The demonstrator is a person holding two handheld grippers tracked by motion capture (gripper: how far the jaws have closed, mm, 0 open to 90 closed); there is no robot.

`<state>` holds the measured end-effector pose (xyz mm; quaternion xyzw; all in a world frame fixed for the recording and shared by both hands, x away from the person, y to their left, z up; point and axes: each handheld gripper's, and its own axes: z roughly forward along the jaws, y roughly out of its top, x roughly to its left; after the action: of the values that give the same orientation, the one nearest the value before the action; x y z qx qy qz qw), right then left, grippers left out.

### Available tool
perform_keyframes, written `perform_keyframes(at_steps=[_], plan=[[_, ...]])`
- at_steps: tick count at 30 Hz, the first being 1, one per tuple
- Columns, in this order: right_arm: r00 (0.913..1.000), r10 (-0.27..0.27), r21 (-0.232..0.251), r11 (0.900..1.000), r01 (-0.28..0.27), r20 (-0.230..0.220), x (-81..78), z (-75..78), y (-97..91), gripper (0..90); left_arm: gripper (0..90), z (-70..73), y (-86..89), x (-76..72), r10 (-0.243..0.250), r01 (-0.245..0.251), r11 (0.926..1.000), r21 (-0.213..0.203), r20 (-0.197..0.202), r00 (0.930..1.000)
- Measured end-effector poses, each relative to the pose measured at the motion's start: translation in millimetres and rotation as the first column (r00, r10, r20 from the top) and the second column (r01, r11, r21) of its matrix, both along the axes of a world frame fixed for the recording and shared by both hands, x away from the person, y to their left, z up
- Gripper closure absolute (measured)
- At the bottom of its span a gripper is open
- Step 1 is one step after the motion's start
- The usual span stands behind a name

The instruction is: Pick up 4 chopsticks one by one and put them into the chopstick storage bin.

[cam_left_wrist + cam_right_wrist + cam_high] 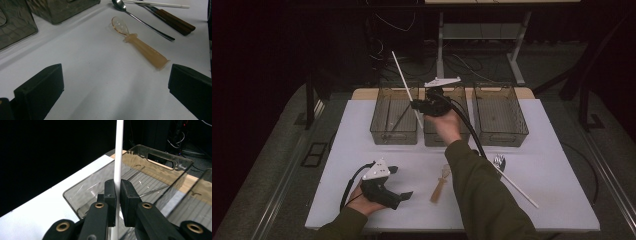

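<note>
My right gripper (417,105) is raised over the left of three smoky see-through bins (394,131) at the back of the white table. It is shut on a long white stick (403,81) that leans up and to the left. In the right gripper view the pads (110,192) pinch the stick (118,152) above that bin (160,157). My left gripper (400,182) rests low at the table's front left, open with nothing between its jaws. In the left gripper view an amber plastic spoon (140,46) lies ahead of the open left gripper (113,92).
The middle bin (438,138) and right bin (500,116) stand beside the left one. On the table lie the amber spoon (439,186), a metal spoon (142,20), a brown-handled utensil (175,22) and a second white stick (518,188). A thin rod (153,190) lies inside the left bin.
</note>
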<state>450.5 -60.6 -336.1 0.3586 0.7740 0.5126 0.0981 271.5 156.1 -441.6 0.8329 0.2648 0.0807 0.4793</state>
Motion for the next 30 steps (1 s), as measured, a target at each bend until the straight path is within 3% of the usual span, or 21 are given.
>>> perform_keyframes(at_steps=[6,14,22,30], plan=[[0.9999,-0.011,-0.013,0.9999,0.011,-0.009,9.5,-4.0,15.2,84.2,0.0,-0.2,-0.9,-0.1,-0.003,0.003,1.0000,-0.009,-0.001,1.0000],[0.9979,-0.034,-0.033,0.9989,0.033,-0.055,19.2,-18.4,31.9,84.2,0.0,0.2,-0.2,0.6,-0.016,0.016,0.9999,0.001,0.008,0.9998],[0.9938,-0.047,-0.098,0.9945,0.038,-0.101,21.5,-36.4,45.0,84.2,0.0,0.6,-0.4,0.1,-0.020,0.020,0.9997,0.010,0.003,0.9998],[0.9871,-0.076,-0.185,0.9815,0.049,-0.141,22.8,-51.4,52.2,84.2,0.0,-0.1,-1.7,-0.4,-0.021,0.021,0.9998,0.003,-0.001,0.9998]])
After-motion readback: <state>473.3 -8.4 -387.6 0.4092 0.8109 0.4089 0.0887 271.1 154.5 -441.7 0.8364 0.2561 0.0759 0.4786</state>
